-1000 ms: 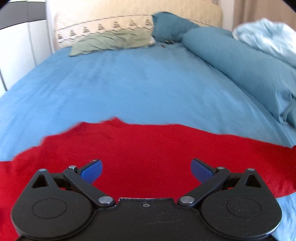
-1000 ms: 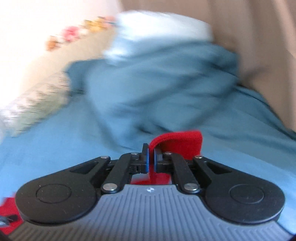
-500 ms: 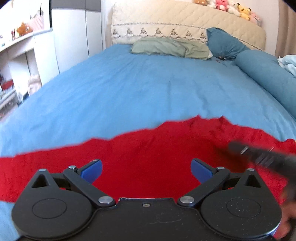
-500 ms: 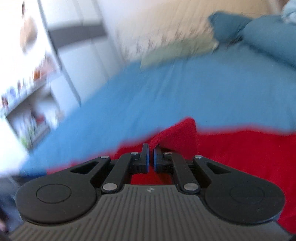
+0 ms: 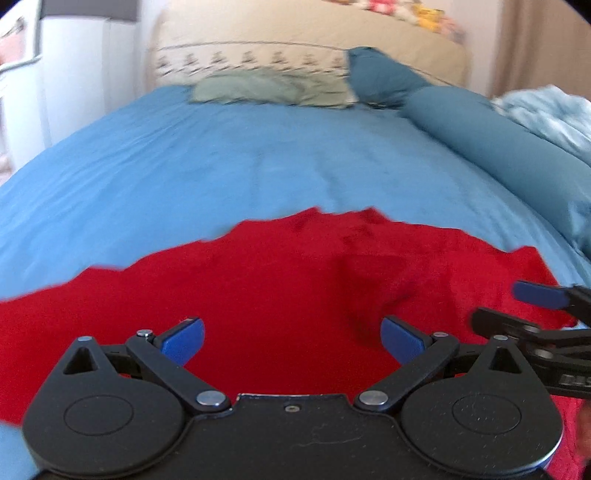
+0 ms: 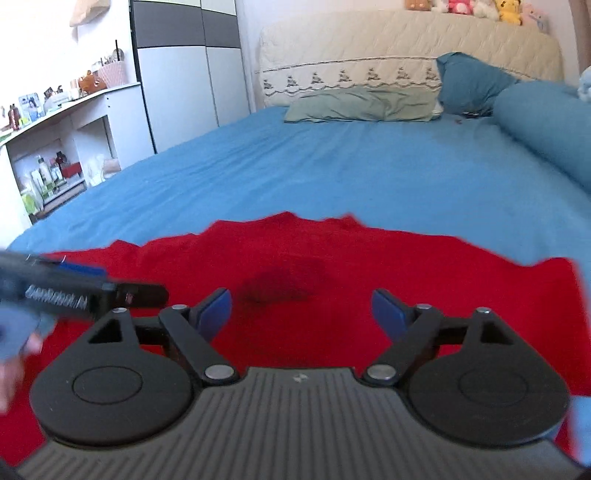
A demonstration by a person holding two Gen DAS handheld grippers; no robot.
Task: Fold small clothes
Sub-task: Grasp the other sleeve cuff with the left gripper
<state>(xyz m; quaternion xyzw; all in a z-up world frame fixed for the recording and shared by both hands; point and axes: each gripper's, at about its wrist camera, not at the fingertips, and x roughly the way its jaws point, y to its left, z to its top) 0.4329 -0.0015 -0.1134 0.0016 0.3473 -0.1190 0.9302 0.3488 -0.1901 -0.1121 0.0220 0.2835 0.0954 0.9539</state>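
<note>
Bedroom with a wide bed under a smooth blue sheet [image 6: 332,170], seen from low over its near end. Spread flat across that near end: a red fabric garment [image 6: 369,280], wrinkled along its far edge, with a darker patch near the middle. Directly over the red cloth, the left gripper [image 5: 291,338], blue-padded fingers [image 5: 183,339] spread wide with nothing between them, only red fabric showing in the gap. Same for the right gripper [image 6: 301,308]: splayed wide apart, holding nothing, poised above the cloth just short of the dark patch. Side by side and close together, each showing at the edge of the other's view: the right one [image 5: 535,314] low on the right of the left wrist view, the left one [image 6: 81,288] blurred at the left of the right wrist view. Whether any fingertip touches the cloth cannot be told.

Farther up the bed, well apart from the garment: a flat sage-green pillow [image 6: 362,105] against a quilted cream headboard [image 6: 406,48], a teal pillow [image 6: 469,85] beside it, and a long teal bolster [image 5: 498,136] along the right side. Pale blue rumpled bedding [image 5: 546,114] beyond the bolster. Plush toys [image 6: 476,9] along the headboard top. Off to the left, a white and grey wardrobe [image 6: 184,74] and white shelves with bottles [image 6: 48,173].
</note>
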